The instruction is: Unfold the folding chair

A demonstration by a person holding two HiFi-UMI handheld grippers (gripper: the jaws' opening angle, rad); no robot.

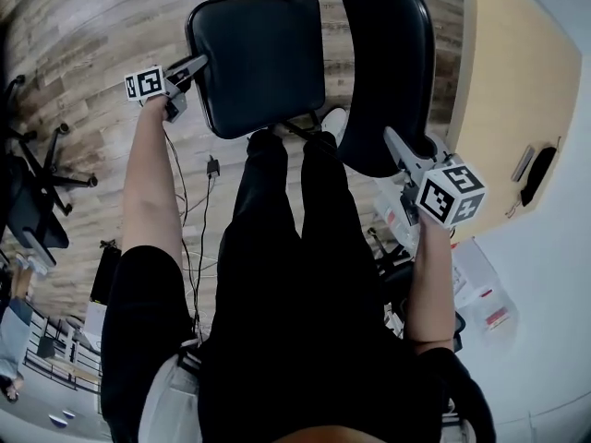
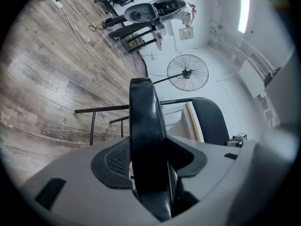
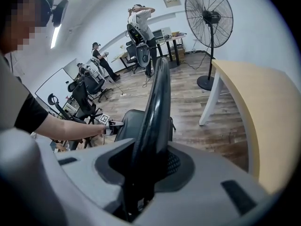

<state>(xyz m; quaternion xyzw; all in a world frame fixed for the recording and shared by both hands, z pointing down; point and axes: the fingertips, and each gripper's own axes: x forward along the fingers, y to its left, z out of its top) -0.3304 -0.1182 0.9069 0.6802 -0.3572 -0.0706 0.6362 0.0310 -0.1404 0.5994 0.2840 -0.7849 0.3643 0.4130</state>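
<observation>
at the left rim of the folding chair [image 1: 277, 90], as the head view shows it, we hold the left gripper [image 1: 196, 65] clamped on the edge of the black seat [image 1: 263, 35]. the left gripper view shows that padded edge end-on between the two jaws, which stand only a little apart. both pads [image 2: 115, 159] press on its sides. the seat runs straight away from this gripper, and its broad face is turned up toward our head.

at the chair's right side the right gripper [image 1: 392, 141] grips the lower rim of the backrest [image 1: 388, 53]. its jaws are nearly together, pinching the thin black panel. in the right gripper view the panel rises edge-on from between them, with the seat and the left gripper beyond it.

the backrest stands just beside the seat's right edge, curved and tilted. dark frame tubes [image 2: 101, 109] run under the seat. our legs [image 1: 277, 247] in black trousers are directly below the chair in the head view, with one white shoe [image 1: 334, 120] near its lower rim. the chair stands on a wooden floor [image 1: 92, 26]. a pale table [image 1: 517, 81] lies to the chair's right, and a standing fan [image 3: 209, 18] is farther off beyond the chair.
</observation>
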